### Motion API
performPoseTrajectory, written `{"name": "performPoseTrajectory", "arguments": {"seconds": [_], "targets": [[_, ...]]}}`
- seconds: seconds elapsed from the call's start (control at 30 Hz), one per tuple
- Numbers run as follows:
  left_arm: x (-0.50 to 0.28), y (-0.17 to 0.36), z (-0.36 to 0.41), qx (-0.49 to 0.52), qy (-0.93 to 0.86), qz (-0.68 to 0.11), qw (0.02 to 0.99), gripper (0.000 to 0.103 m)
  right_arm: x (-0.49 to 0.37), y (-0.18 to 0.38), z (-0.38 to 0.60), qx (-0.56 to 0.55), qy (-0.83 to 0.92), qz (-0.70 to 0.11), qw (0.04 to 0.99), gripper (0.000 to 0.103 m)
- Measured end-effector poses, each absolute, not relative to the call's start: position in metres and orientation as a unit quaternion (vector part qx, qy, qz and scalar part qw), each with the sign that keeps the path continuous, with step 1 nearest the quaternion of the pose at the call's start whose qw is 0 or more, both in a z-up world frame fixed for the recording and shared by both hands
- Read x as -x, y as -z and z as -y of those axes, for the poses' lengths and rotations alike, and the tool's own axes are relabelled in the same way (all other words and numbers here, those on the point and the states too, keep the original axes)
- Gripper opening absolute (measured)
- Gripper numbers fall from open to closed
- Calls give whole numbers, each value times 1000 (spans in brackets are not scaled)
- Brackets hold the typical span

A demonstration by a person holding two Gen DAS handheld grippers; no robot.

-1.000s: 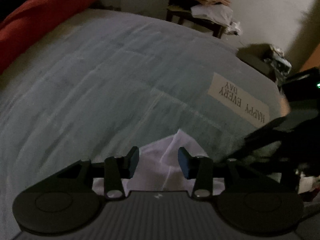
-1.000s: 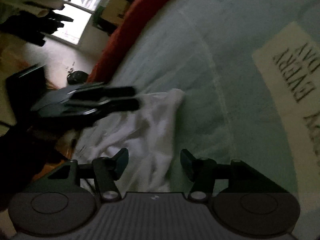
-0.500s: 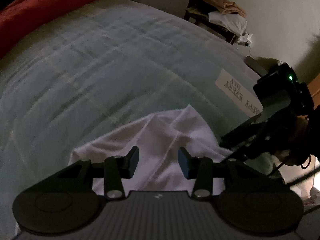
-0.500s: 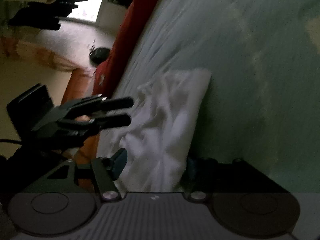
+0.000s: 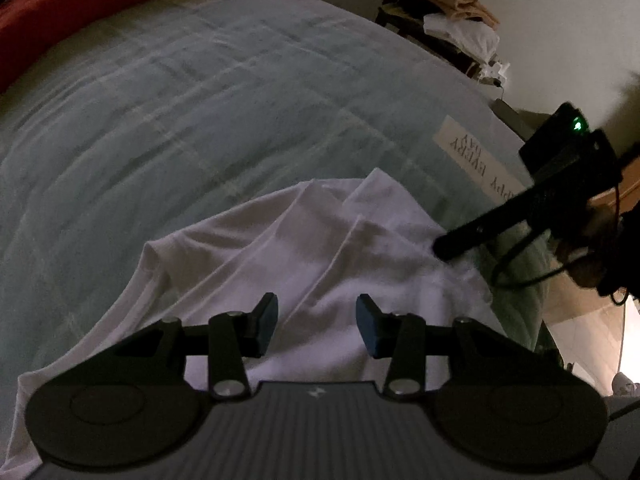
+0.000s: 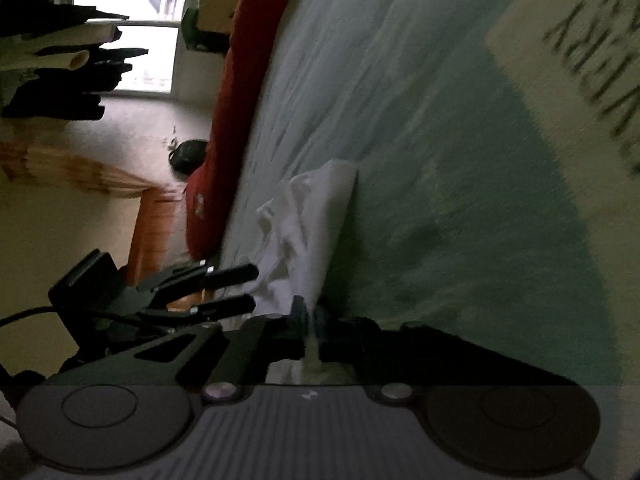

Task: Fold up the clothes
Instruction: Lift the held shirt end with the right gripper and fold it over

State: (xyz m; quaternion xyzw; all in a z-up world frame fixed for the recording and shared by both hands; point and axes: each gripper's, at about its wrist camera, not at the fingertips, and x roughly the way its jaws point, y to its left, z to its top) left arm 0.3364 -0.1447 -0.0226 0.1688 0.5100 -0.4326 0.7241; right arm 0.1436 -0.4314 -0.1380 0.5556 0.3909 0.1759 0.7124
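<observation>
A white garment (image 5: 320, 248) lies crumpled on the pale green bedspread (image 5: 200, 120), near its front edge. My left gripper (image 5: 317, 322) hovers just over the garment's middle, open, with no cloth pinched between its blue pads. In the right wrist view the same garment (image 6: 308, 216) runs away from my right gripper (image 6: 310, 320), whose pads are shut on the near edge of the cloth. From the left wrist view the right gripper (image 5: 442, 247) reaches in from the right onto the garment's right edge. The left gripper (image 6: 250, 287) appears at the left with its fingers apart.
A red blanket (image 5: 60, 12) lies along the bed's far side. A cream label with printed words (image 5: 476, 160) is sewn on the bedspread at the right. A chair piled with clothes (image 5: 460, 20) stands by the wall. A bright window (image 6: 160, 60) lies beyond the bed.
My right gripper's jaws have come together on the garment's edge. My left gripper has shifted, so that much more of the white garment lies in its view.
</observation>
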Motion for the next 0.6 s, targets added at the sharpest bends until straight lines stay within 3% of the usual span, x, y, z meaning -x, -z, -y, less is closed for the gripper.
{"name": "performPoseTrajectory", "arguments": {"seconds": [0.1,0.23,0.47,0.6], "targets": [[-333,21,144,-175,435,-506,724,43,-139,129,441,-545,-142,-394,726,4],[-324,15,144,-184,455,-492,719,43,-133,108,446,-512,-129,-408,744,11],[-311,25,144,-211,474,-487,703,44,-150,64,384,-412,-237,-414,776,14],[-321,46,148,-209,471,-475,713,44,-161,77,339,-295,-245,-482,788,16]]}}
